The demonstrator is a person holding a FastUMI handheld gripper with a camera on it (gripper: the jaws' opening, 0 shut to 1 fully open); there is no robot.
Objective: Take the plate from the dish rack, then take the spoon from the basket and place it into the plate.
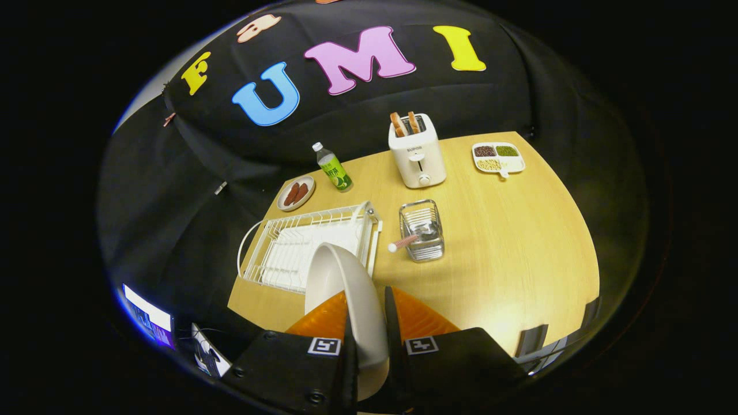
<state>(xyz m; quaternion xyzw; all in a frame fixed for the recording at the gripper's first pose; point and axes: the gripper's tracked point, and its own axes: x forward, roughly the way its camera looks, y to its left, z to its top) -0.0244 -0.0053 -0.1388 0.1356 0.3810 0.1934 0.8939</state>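
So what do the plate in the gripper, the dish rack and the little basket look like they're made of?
Plate, clamped between the gripper fingers: probably glazed ceramic or melamine, smooth off-white with a soft sheen. Dish rack: thin white coated wire. Basket: shiny silvery metal, likely steel.

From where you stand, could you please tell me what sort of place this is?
It is probably a mock kitchen table in a recording booth: a toaster holding bread, a white dish rack and a wire basket stand on it. The tool grips a plate.
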